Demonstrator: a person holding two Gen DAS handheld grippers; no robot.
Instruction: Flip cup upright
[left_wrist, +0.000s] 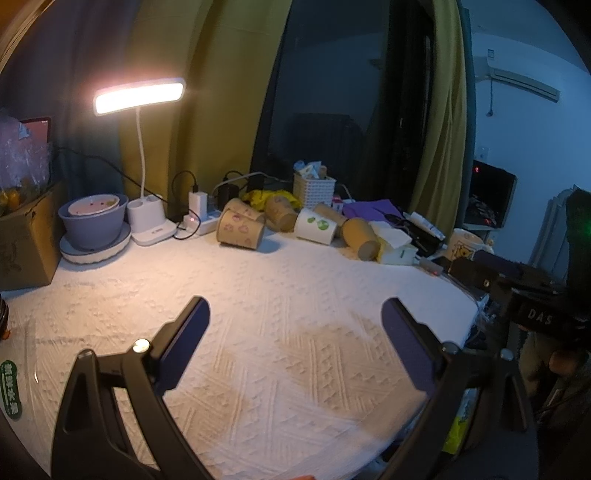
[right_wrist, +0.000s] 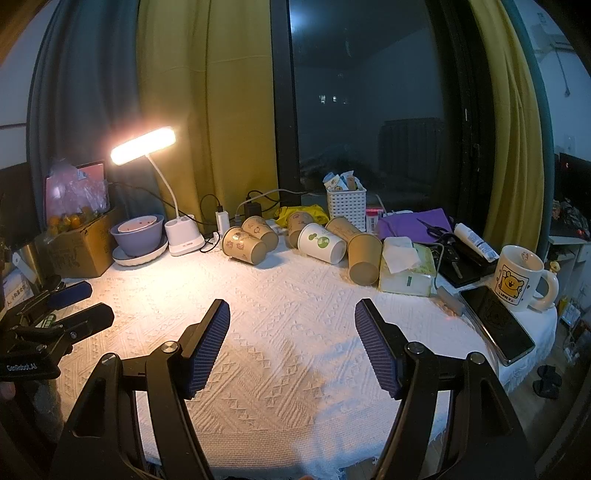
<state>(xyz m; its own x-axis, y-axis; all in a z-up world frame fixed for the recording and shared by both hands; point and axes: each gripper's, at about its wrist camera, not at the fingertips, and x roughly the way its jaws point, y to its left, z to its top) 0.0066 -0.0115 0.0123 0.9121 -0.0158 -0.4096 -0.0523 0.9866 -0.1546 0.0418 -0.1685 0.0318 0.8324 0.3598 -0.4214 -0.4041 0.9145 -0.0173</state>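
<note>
Several paper cups lie on their sides at the back of the white-clothed table (right_wrist: 295, 295): brown printed cups (right_wrist: 244, 245) (left_wrist: 240, 230), a white cup with green print (right_wrist: 321, 243) (left_wrist: 317, 226), and a plain brown cup (right_wrist: 364, 258) (left_wrist: 362, 238). My left gripper (left_wrist: 295, 314) is open and empty over the near cloth, far from the cups. My right gripper (right_wrist: 291, 317) is open and empty too, also well short of the cups. The left gripper also shows in the right wrist view (right_wrist: 79, 304) at the left edge.
A lit desk lamp (right_wrist: 144, 146), a purple bowl on a plate (right_wrist: 137, 230), a cardboard box (right_wrist: 79, 245), a power strip with chargers (right_wrist: 221, 221), a white basket (right_wrist: 346, 203), a tissue pack (right_wrist: 406, 273), a phone (right_wrist: 496, 325) and a mug (right_wrist: 521, 277) ring the table.
</note>
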